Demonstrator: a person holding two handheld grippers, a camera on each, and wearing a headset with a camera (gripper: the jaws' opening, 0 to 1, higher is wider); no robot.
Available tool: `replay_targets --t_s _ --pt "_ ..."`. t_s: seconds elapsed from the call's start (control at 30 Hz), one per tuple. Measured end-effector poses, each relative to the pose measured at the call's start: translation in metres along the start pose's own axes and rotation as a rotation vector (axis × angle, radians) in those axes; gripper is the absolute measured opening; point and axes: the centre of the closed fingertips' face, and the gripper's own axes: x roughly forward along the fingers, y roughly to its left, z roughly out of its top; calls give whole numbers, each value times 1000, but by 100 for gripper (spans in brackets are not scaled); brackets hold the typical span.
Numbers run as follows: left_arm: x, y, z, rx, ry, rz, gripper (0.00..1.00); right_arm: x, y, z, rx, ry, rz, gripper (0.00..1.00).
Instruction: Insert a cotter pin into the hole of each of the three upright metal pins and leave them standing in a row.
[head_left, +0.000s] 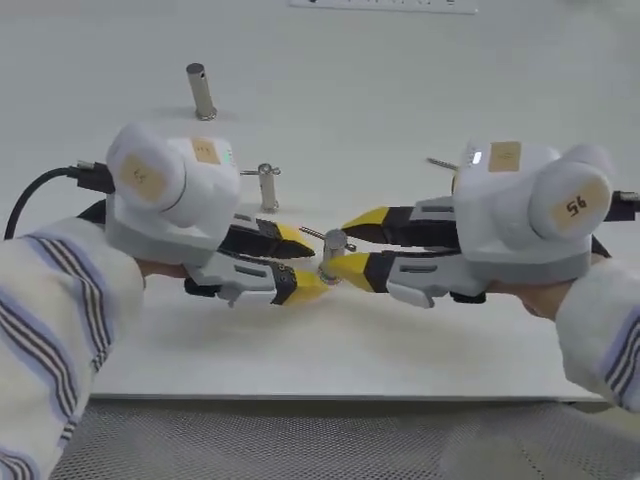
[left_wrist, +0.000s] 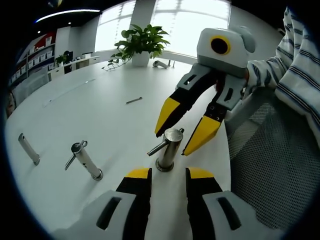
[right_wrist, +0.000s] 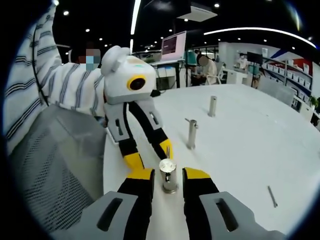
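1. In the left gripper view my left claw (left_wrist: 168, 174) is released, its yellow-tipped black jaws apart. The short, round-headed silver steel pin (left_wrist: 169, 149) stands upright just ahead of the tips, and a thin wire cotter pin (left_wrist: 156, 148) pokes from its side.
2. The right gripper view adds that my right claw (right_wrist: 168, 175) is slack too, its jaws astride that pin.
3. Beyond both claws stand a second steel post with a cotter pin through it (head_left: 267, 187) and a bare steel post (head_left: 201, 90). A loose cotter pin (head_left: 440, 163) lies on the smooth white tabletop (head_left: 400, 330).
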Motion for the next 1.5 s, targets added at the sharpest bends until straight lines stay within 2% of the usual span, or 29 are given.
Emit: replay_targets --t_s 0.2,0.37,0.57,0.63,0.73,1.0,1.07,1.3,1.33,1.43,1.5 --pt "-13 -1 -4 -18 3 12 42 8 0 3 -21 4 21 24" --pt "-21 -1 -9 -33 6 31 48 12 0 0 -30 14 30 24" --pt "-27 0 -28 -70 39 49 54 15 0 -4 -30 25 41 23" --pt "-30 2 -31 -93 37 65 58 16 1 -5 -28 24 45 21" --pt "-35 5 -29 -90 21 100 63 17 0 -4 -33 23 48 19" --pt "-46 8 -29 -93 -8 155 65 18 2 -6 -42 30 73 16" --pt "-47 7 -30 -116 -15 156 69 18 2 -7 -52 35 78 16" --pt "-53 1 -33 -115 -8 160 78 18 1 -9 -138 61 114 14" --pt "-54 -2 -33 -122 -10 144 79 17 2 -9 -136 65 122 14" --pt "-55 -3 -33 -124 -19 146 84 16 0 -10 -142 67 139 14" --pt "-57 -3 -32 -128 -25 149 87 14 -1 -10 -116 70 158 14"
